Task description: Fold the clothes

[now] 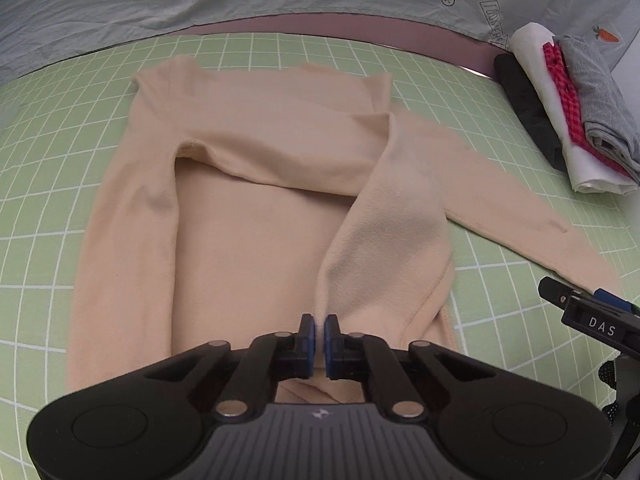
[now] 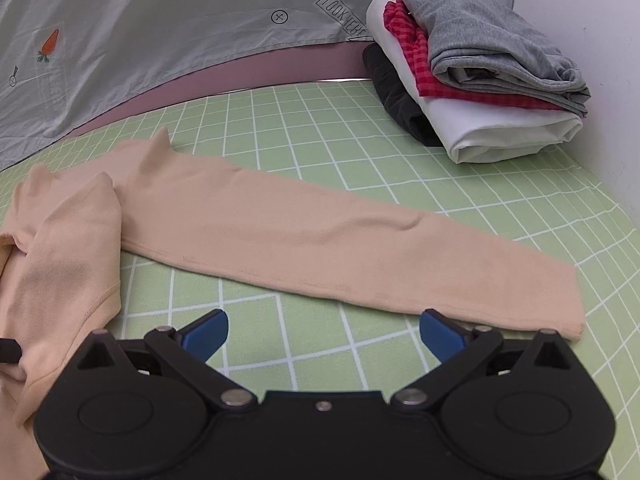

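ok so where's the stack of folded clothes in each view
Left wrist view: the stack of folded clothes sits at the upper right edge, past the peach shirt.
Right wrist view: the same stack is at the upper right, larger, beyond the shirt's outstretched sleeve.
Shared landmark: the green grid mat, with the stack at its far right corner in both.

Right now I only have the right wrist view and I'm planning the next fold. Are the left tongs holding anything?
Observer: Yes, the left tongs are shut on a fold of the beige top.
Operator: Where is the other sleeve?
Observer: The left sleeve is already folded across the chest.
Operator: Is the body flat?
Observer: Mostly; only the pinched edge rises off the green mat.
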`<state>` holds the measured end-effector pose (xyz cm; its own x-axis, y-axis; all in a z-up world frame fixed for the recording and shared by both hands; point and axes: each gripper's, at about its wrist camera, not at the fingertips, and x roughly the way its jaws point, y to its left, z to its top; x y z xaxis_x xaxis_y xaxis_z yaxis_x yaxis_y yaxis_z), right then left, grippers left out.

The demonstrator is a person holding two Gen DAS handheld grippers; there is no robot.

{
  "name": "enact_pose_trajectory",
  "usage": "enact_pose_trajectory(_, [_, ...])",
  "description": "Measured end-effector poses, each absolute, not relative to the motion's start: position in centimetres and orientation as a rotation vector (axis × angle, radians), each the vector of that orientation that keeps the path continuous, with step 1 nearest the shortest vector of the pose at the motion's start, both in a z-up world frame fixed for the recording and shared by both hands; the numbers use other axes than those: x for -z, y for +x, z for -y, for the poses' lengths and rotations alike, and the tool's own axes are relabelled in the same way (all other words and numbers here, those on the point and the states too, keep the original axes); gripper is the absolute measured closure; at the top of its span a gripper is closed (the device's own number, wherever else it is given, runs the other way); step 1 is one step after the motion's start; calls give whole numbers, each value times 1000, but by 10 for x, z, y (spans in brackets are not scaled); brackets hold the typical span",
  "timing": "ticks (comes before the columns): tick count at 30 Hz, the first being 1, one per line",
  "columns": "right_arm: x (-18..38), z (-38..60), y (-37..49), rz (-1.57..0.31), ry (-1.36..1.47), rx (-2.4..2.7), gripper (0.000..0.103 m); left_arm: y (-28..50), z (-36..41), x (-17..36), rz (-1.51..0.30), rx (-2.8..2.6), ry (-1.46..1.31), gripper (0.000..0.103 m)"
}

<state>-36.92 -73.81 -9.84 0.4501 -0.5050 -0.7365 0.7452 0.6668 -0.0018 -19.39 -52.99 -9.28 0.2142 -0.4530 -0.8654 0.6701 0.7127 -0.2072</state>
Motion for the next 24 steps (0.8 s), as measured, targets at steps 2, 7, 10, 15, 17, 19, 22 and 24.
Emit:
enact_pose_trajectory(2, [96, 733, -373, -777, 338, 790, 0, -197, 518, 87, -1103, 788, 182, 100])
enact_pose_trajectory(7, [92, 718, -381, -781, 309, 777, 0, -212, 492, 71, -1104, 769, 60, 101])
enact_pose_trajectory(10, [91, 706, -387, -791, 294, 763, 0, -218, 469, 60, -1114, 769, -69, 101])
enact_pose_trajectory(15, [94, 687, -390, -812, 301, 737, 0, -217, 431, 47, -1113, 747, -245, 101])
enact_pose_trajectory(17, [94, 676, -389, -816, 293, 723, 0, -215, 413, 48, -1132, 718, -322, 101])
enact_pose_trajectory(19, [93, 666, -386, -820, 282, 709, 0, -211, 391, 51, -1151, 674, -402, 101])
enact_pose_trajectory(22, [93, 651, -382, -826, 267, 689, 0, -204, 357, 57, -1178, 591, -487, 101])
enact_pose_trajectory(24, [92, 641, -380, -830, 256, 675, 0, -202, 335, 64, -1199, 524, -531, 101])
